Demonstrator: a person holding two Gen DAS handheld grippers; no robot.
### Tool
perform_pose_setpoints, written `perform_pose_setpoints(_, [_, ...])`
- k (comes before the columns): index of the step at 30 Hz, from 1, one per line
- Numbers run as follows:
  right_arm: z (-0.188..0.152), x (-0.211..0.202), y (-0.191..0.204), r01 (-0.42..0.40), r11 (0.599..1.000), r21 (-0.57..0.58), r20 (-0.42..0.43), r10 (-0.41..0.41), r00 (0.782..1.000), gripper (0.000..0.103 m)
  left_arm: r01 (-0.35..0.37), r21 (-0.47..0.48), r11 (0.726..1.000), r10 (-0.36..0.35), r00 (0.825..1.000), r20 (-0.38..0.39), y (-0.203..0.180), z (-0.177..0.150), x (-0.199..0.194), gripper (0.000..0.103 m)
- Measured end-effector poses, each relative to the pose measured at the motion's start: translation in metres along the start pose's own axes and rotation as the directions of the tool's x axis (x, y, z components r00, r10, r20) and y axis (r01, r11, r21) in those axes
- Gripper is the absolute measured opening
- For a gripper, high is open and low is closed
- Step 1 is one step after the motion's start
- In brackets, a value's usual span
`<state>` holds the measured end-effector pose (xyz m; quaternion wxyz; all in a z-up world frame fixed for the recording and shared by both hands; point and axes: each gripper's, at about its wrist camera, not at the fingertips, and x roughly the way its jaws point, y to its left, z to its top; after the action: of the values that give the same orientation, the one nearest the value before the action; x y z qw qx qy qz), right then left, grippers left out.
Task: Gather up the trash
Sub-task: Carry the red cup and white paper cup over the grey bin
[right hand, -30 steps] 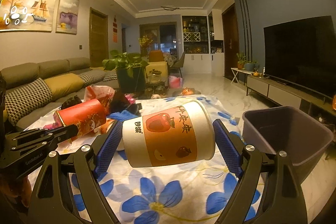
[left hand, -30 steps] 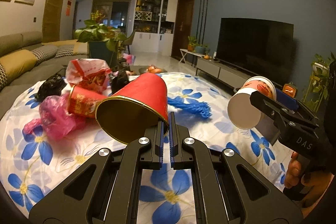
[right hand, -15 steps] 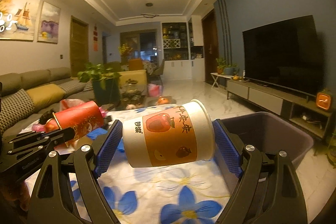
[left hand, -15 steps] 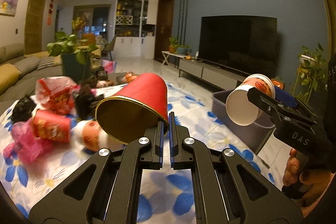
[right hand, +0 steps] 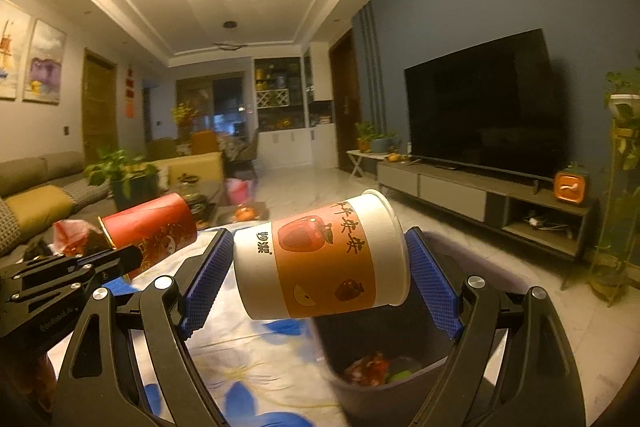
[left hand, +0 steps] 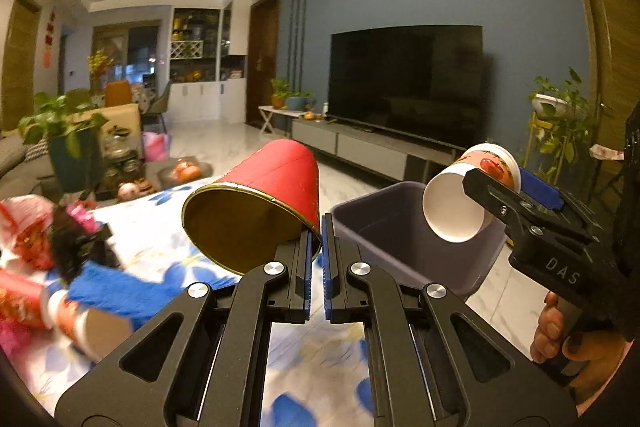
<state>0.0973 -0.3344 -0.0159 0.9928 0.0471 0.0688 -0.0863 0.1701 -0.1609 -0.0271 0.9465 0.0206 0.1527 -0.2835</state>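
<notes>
My left gripper (left hand: 316, 263) is shut on the rim of a red paper cup (left hand: 260, 203), which lies on its side with its mouth toward the camera. A white cup with an orange label (right hand: 320, 259) is clamped sideways between the blue pads of my right gripper (right hand: 320, 267), its jaws wide around it. In the left wrist view that right gripper (left hand: 500, 195) holds the white cup (left hand: 460, 203) over the grey bin (left hand: 384, 227). The bin (right hand: 400, 387) sits right below the cup and holds some scraps. The red cup (right hand: 152, 227) shows at left in the right wrist view.
More trash lies on the flowered cloth (left hand: 160, 247): a red wrapper (left hand: 24, 227), a blue tassel (left hand: 112, 287), another cup (left hand: 80, 327). A TV (left hand: 404, 83) and its low cabinet (right hand: 480, 195) stand beyond the bin; a sofa (right hand: 36, 187) and a plant (left hand: 60, 131) are at left.
Both grippers have swung right with their cups, away from the trash pile and toward the bin. The bin now lies under the white cup; the grips are unchanged.
</notes>
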Motion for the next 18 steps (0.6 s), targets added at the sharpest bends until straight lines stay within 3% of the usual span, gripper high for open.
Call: perform_pose_setpoints(18, [-0.004, 0.014, -0.05, 0.125, 0.991, 0.04, 0.018, -0.126, 0.992, 0.083, 0.107, 0.032, 0.994, -0.106, 0.994, -0.029, -0.055, 0.011, 0.077, 0.004])
